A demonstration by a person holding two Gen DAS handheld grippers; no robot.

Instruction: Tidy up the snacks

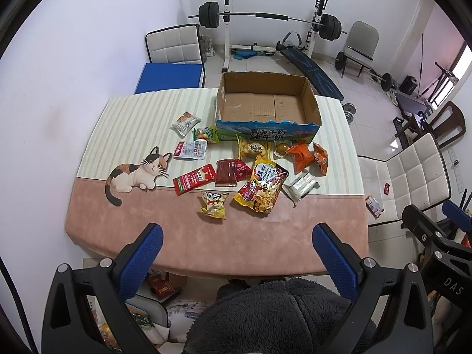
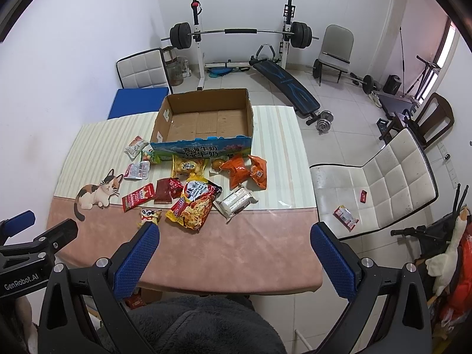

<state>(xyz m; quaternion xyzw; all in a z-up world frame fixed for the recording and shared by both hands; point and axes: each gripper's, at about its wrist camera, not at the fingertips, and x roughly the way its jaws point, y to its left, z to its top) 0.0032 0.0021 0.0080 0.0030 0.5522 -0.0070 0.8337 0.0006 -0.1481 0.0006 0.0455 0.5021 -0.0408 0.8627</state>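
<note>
An open, empty cardboard box point(image 1: 267, 103) point(image 2: 206, 121) stands at the far side of the table. Several snack packets lie scattered in front of it: a big yellow noodle bag point(image 1: 262, 188) point(image 2: 194, 206), orange packets point(image 1: 303, 155) point(image 2: 239, 169), a red packet point(image 1: 193, 180) point(image 2: 138, 196), a white packet point(image 1: 301, 184) point(image 2: 237, 200). My left gripper point(image 1: 236, 236) is open and empty above the table's near edge. My right gripper point(image 2: 234, 236) is open and empty, also above the near edge.
The table has a pink and striped cloth point(image 1: 177, 236) with a cat picture point(image 1: 135, 174). A white chair point(image 2: 368, 183) at the right holds a snack packet point(image 2: 345, 216). Another chair point(image 1: 174, 44) and weight bench gear point(image 1: 265, 17) stand behind.
</note>
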